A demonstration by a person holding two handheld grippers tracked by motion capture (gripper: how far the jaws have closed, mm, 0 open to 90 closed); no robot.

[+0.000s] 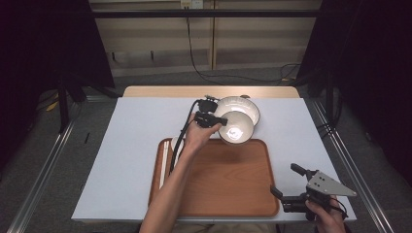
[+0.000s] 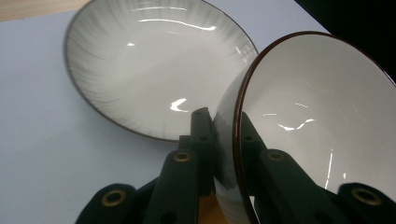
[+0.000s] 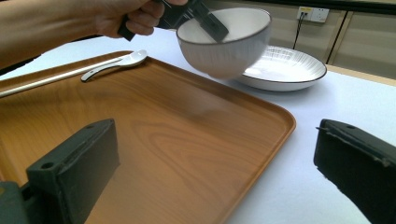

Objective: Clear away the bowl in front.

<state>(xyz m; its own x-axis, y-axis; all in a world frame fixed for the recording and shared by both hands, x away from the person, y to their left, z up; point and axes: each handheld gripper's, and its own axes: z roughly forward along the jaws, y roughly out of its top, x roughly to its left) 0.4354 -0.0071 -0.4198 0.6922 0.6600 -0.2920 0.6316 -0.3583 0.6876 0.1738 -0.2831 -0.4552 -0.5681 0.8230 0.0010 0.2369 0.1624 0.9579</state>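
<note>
Bowl [image 1: 236, 128]: rim clamped by left gripper [image 1: 221, 120], held above tray [image 1: 233, 194] far edge. Right gripper [image 1: 286, 187]: jaws apart, empty, beside tray.

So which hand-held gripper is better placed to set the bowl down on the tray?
Left. The left hand-held gripper already clamps the bowl's rim above the wooden tray's far edge. The right hand-held gripper waits open at the tray's near right corner, holding nothing.

Bowl [image 3: 224, 44] and plate [image 3: 285, 65]: glossy glazed ceramic, plate ribbed. Tray [image 3: 177, 140]: smooth wood grain, satin. Worktop [image 1: 136, 141]: matt pale sheet. Claw pads [image 3: 74, 163]: matt black plastic, rough-edged.
</note>
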